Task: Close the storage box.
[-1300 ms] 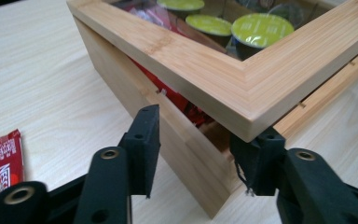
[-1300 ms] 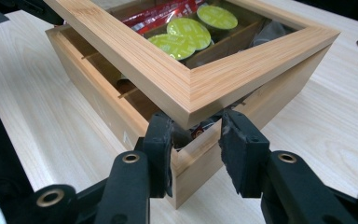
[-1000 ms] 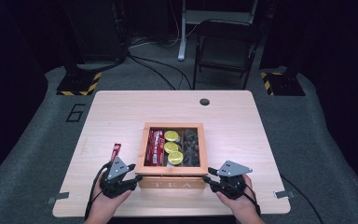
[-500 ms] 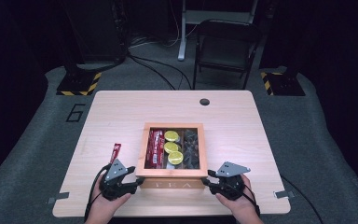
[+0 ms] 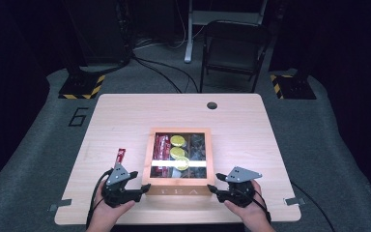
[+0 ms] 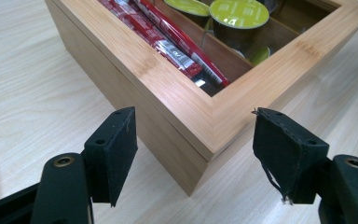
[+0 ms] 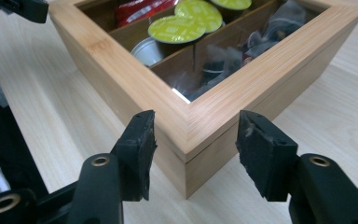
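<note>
1. Wooden tea box (image 5: 178, 186) sits near-centre on the surface (image 5: 125, 121), long axis running near to far, lid shut, "TEA" face toward the person.
2. Left claw (image 5: 142, 191) at the box's near-left corner, jaws just opened, clear of the wood.
3. Right claw (image 5: 212, 190) at the near-right corner, likewise spread, holding nothing.
4. Red sachet (image 5: 120, 155) lies left of the box.

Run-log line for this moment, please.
left gripper: open, jaws just opening, astride near corner of wooden box | right gripper: same, other near corner
</note>
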A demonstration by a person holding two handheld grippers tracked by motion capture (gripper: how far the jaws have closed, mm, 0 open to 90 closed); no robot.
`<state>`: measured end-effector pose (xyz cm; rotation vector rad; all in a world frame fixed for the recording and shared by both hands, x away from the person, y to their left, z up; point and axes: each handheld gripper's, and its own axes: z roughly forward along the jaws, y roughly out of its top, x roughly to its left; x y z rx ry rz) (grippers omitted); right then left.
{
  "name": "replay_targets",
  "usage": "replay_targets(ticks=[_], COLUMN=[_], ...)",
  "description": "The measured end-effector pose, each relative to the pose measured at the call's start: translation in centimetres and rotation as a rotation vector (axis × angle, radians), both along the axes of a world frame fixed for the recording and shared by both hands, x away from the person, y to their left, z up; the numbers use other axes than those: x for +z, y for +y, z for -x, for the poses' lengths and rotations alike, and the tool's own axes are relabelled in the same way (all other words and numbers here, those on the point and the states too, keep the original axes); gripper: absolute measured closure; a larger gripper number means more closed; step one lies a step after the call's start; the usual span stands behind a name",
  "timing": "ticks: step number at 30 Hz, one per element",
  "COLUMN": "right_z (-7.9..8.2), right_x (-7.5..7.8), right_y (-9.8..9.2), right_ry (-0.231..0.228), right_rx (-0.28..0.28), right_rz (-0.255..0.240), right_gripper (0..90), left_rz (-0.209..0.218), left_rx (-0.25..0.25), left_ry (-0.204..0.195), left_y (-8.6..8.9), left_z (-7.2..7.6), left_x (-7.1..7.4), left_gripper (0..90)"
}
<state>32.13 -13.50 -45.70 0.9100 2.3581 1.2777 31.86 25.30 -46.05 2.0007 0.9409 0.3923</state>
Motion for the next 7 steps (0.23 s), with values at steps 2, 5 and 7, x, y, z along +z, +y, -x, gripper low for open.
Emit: replay_targets(ticks=[2,5,7], right_z=[-0.07,-0.18,-0.25], right_x=[0.03,-0.04,-0.10], right_y=[-0.16,-0.26,-0.24], right_ry=[0.003,0.010,0.008], right_rx=[-0.005,-0.010,-0.005], right_rz=[-0.001,-0.007,-0.006], right_gripper=[43.8,42.5,41.8], left_rz=[0.000,0.010,0.017], left_rx=[-0.001,0.010,0.020], left_ry=[-0.003,-0.011,-0.023], left_y=[0.11,0.55,0.63], left_z=[-0.04,-0.20,-0.24], left_x=[0.10,0.50,0.56], left_gripper=[30.8,30.8,30.8])
